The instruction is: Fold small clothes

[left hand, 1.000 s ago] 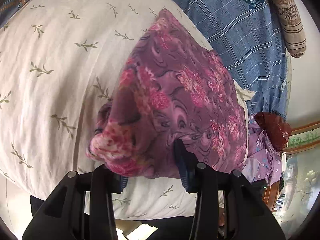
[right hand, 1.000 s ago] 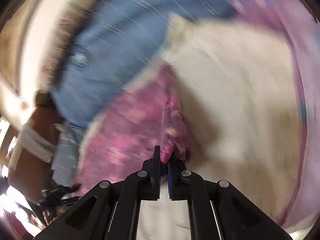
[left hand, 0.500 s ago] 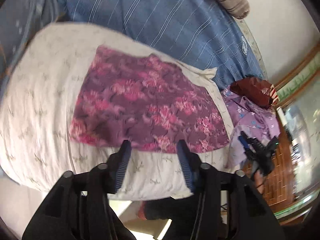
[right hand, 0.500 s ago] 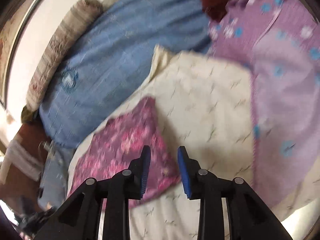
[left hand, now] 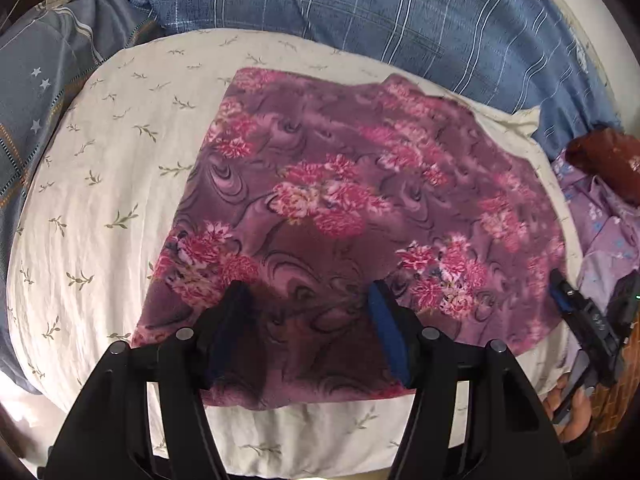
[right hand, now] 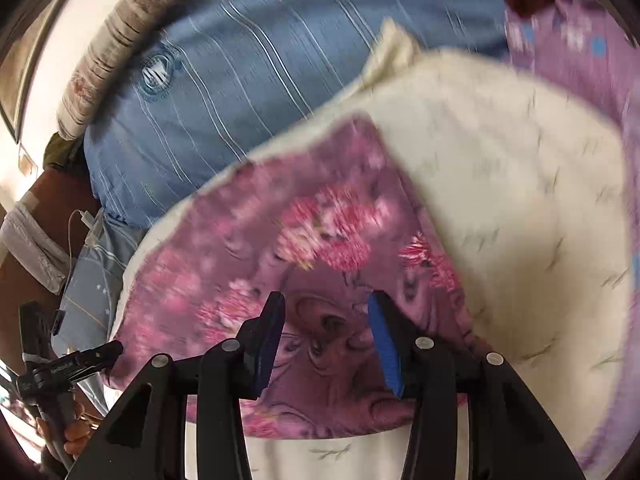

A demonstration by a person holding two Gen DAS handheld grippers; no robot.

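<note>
The purple floral garment (left hand: 360, 216) lies flat on the cream pillow (left hand: 100, 184) at the bed's near edge, its long axis running side to side. The left claw (left hand: 308, 304) hovers over its near hem, jaws opening, gripping nothing; the right claw (right hand: 326, 320), also opening and empty, hovers over the near right corner. No containers show.

You get no readable text here. The round crest (right hand: 159, 73) printed on the blue striped bedcover (right hand: 240, 80) carries lettering around its ring, too blurred to make out. The other gripper's handle (right hand: 64, 368), near the bottom left corner of your right wrist view, has small white print, also unreadable.
</note>
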